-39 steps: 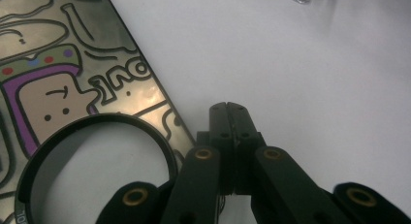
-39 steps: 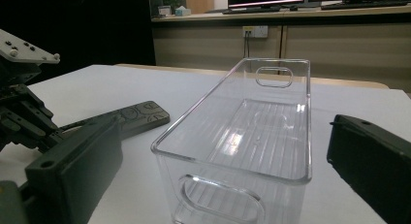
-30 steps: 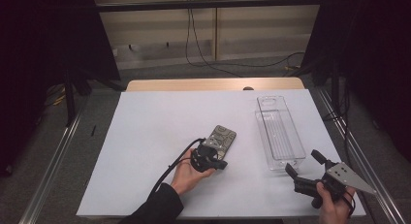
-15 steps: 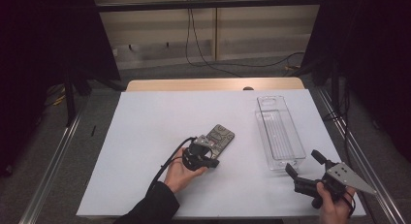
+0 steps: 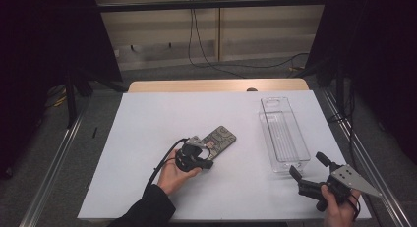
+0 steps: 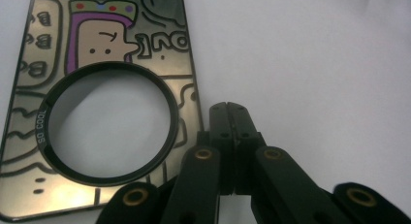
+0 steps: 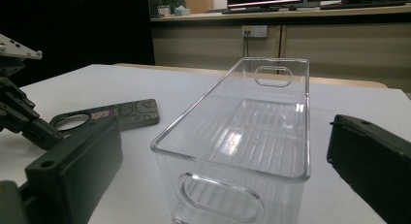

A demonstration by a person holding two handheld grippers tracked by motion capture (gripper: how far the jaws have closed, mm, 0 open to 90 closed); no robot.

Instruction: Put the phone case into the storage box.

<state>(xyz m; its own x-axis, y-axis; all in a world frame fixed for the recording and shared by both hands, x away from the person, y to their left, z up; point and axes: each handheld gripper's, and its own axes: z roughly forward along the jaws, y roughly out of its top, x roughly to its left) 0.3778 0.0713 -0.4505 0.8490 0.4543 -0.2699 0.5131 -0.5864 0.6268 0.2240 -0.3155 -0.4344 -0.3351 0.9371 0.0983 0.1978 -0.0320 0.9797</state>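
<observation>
**Closed left gripper slides back along the phone case**

The left gripper (image 5: 202, 157) has shifted over the last second: earlier it sat close against the near end of the flat, gold-toned phone case with cartoon drawings and a round black-rimmed hole (image 5: 219, 139); now it lies a little further toward the person and to the left, at the case's near corner. Its jaws are pressed fully together with nothing between them, and in the left gripper view the tips lie on the white table cover (image 5: 147, 124), just beside the case's long edge, next to the ring. The case itself rests flat in the middle of the cover in much the same place as before, apart from the clear plastic rectangular bin with cut-out handles (image 5: 282, 133) that stands empty to its right.

The right gripper (image 5: 307, 168) has not moved. It hovers at the near right corner of the cover, jaws spread wide and holding nothing, aimed at the bin's near end.

My reading is that the case is meant for the bin, and the work has hardly begun. With its jaws closed, the left gripper can only nudge the case; a flat case flush on the cover offers little to pinch, so the jaws would have to open and catch an edge.
</observation>
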